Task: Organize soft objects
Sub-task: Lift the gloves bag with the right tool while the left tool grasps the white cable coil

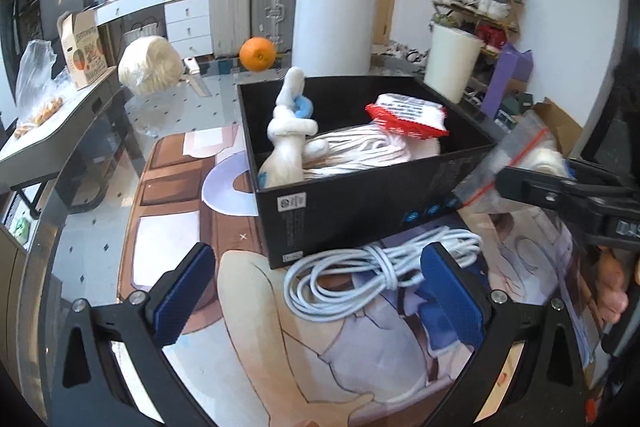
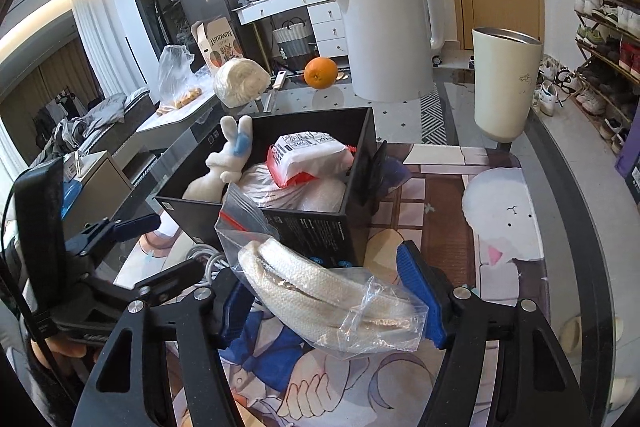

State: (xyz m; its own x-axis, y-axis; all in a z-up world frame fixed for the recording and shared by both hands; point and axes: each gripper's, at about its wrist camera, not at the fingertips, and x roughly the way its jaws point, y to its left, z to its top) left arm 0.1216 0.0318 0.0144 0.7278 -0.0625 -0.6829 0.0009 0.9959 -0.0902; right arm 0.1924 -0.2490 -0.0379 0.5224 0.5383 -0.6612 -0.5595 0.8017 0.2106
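Note:
A black box [image 1: 360,203] [image 2: 320,227] stands on the printed mat. In it are a white plush rabbit [image 1: 290,135] [image 2: 224,163], a white rope bundle [image 1: 360,151] and a red-and-white packet [image 1: 408,115] [image 2: 308,157]. A coiled white cable [image 1: 360,279] lies in front of the box, between the fingers of my open left gripper [image 1: 320,291]. My right gripper [image 2: 332,303] is shut on a clear zip bag of white rope [image 2: 332,291], held just in front of the box; the bag also shows in the left wrist view [image 1: 516,155].
A white kettle [image 2: 388,31], a cream cup [image 2: 504,83], an orange [image 2: 320,73] and a wrapped white bundle [image 2: 240,81] stand behind the box on the glass table. A shoe rack [image 2: 608,39] is on the right.

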